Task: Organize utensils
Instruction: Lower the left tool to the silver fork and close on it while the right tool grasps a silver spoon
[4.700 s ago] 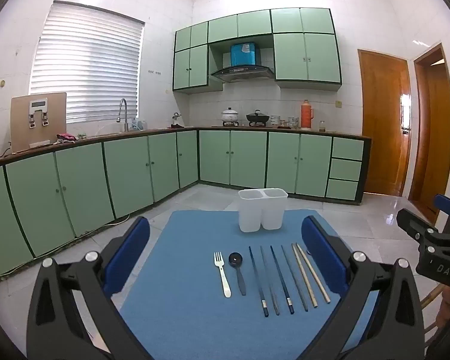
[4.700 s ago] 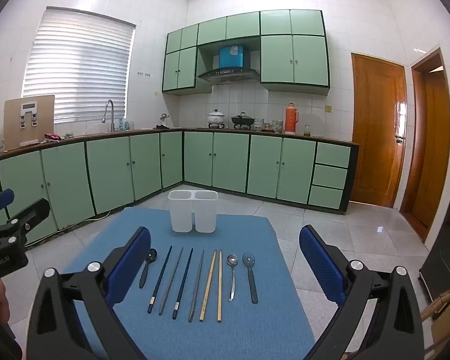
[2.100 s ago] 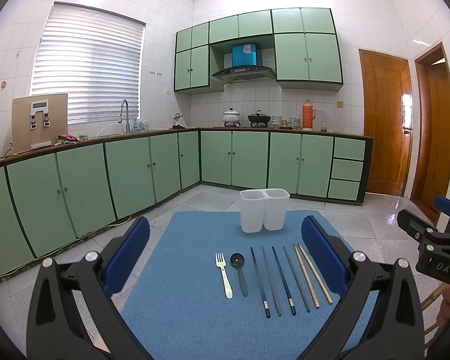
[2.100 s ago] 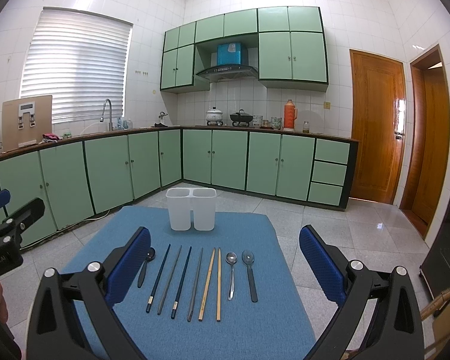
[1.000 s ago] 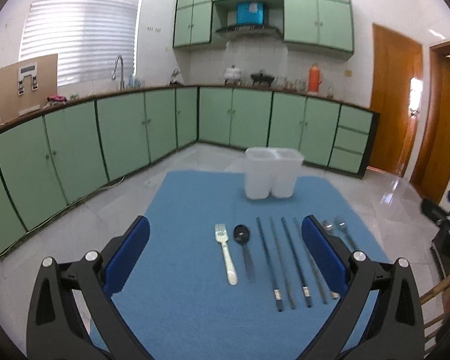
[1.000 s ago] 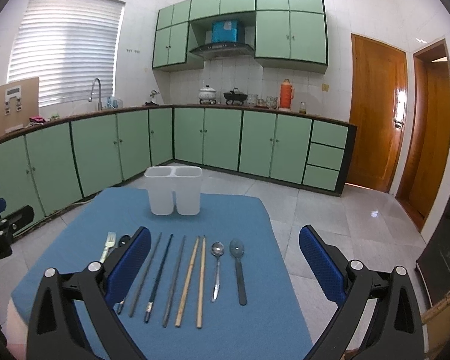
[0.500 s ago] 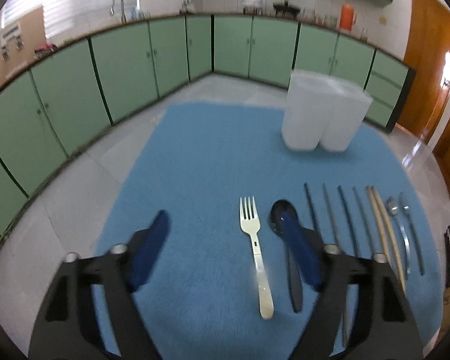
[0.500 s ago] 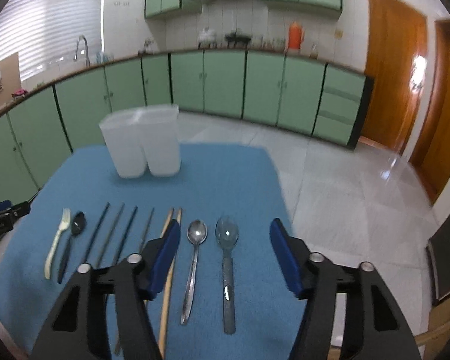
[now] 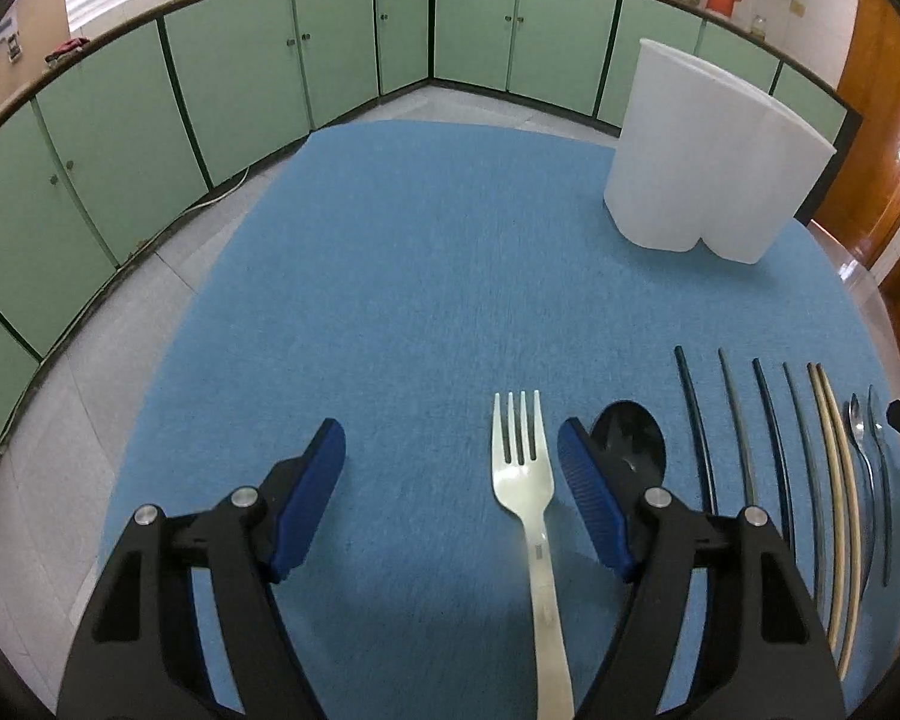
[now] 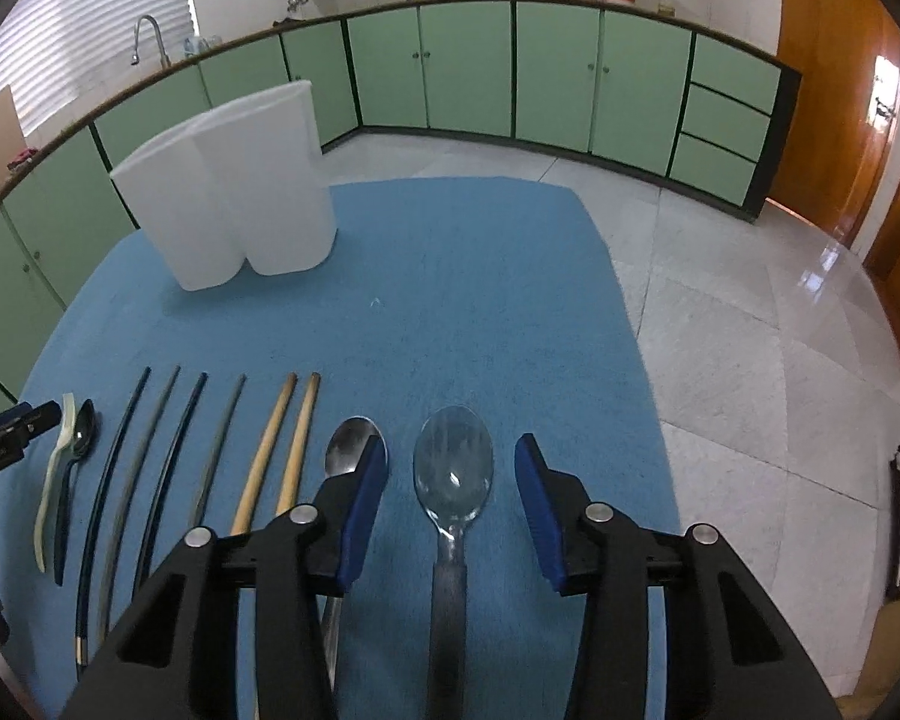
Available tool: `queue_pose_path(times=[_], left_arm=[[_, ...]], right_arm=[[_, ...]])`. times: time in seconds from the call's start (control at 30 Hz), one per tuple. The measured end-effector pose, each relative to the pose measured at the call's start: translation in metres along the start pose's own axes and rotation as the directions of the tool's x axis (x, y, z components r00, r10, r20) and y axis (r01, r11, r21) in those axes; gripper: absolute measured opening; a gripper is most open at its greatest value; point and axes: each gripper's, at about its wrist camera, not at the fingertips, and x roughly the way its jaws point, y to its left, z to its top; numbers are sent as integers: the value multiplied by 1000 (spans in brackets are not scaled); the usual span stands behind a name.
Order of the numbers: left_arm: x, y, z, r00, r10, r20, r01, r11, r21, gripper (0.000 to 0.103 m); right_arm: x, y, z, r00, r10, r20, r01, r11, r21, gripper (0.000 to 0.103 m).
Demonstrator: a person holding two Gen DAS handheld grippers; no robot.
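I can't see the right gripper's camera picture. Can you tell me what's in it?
The right gripper, jaws open and just been closing, straddles a clear spoon lying on a blue mat. More spoons, chopsticks and a white holder sit to its left.

In the left wrist view, the pale plastic fork runs off the bottom edge, and the right blue finger pad covers part of the black spoon bowl. In the right wrist view, the large grey-handled metal spoon runs out under the frame's bottom edge, and the smaller steel spoon passes behind the left blue finger pad. The inside of the white two-compartment plastic holder cannot be seen.
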Motion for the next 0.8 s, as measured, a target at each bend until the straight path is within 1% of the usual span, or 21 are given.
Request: queue_pose_path(times=[0.2,0.27,0.33,0.4,0.57,0.63,0.8], left_arm=[[9,-4,4,1000,0,-12,0,1000,-3,71],[11,-6,5,1000,-3,-16,3,1000,-4,71],[15,-7,6,1000,-1,-21,1,1000,-1,71],[17,-9,5,1000,1,-18,-1,1000,1,71],[16,-12,2,1000,-8,-11,8,1000,1,71],[17,-11,1,1000,-15,-9,15,1000,-4,68],[16,-10,-3,1000,-19,-6,19,1000,-7,67]], right_arm=[[23,-5,6,999,-11,-51,11,1000,12,43],[29,-5,7,998,-16,-61,17,1000,12,37],[32,-6,9,998,-15,-62,16,1000,18,36],[33,-6,11,998,-16,-64,17,1000,15,32],[30,-6,7,998,-6,-65,7,1000,15,32],[28,-8,6,998,3,-62,-1,1000,30,32],[25,-8,5,999,3,-53,-1,1000,30,32]])
